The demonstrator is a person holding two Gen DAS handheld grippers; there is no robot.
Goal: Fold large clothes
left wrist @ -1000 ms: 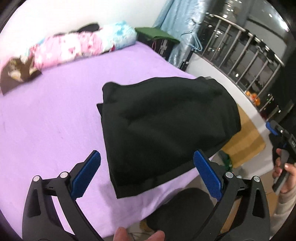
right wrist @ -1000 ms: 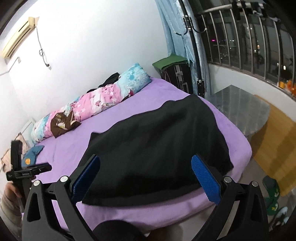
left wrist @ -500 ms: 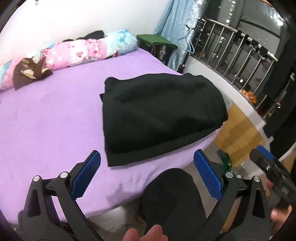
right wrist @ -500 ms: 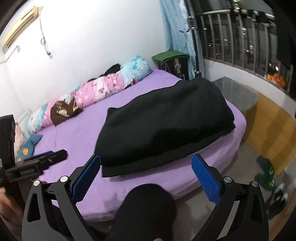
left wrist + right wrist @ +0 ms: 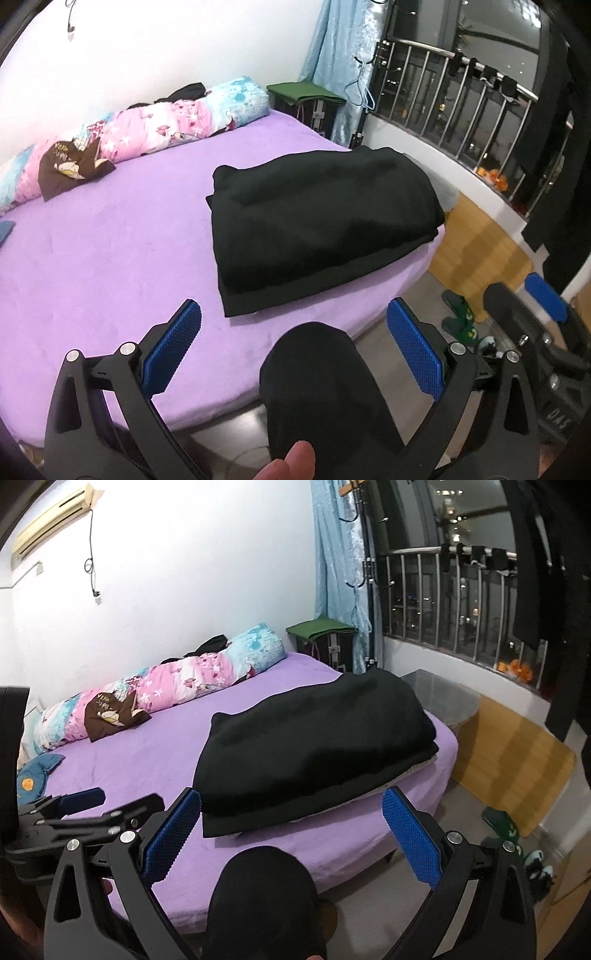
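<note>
A large black garment (image 5: 317, 225) lies folded into a thick rectangle on the purple bed (image 5: 110, 251), near its right front corner; it also shows in the right wrist view (image 5: 310, 749). My left gripper (image 5: 295, 350) is open and empty, held back off the bed's front edge above a black-clad knee. My right gripper (image 5: 291, 834) is open and empty, likewise off the bed. Neither touches the garment.
A rolled floral quilt (image 5: 159, 125) and a brown cloth (image 5: 70, 170) lie along the far wall. A blue cushion (image 5: 33, 775) is at the bed's left. A green-topped case (image 5: 325, 638), window railing (image 5: 480, 110), glass table (image 5: 439, 698), wooden mat (image 5: 513, 760) and slippers (image 5: 458, 314) are to the right.
Both grippers have pulled back and up from the garment, away from the bed's front edge. The folded garment stays where it lies.
</note>
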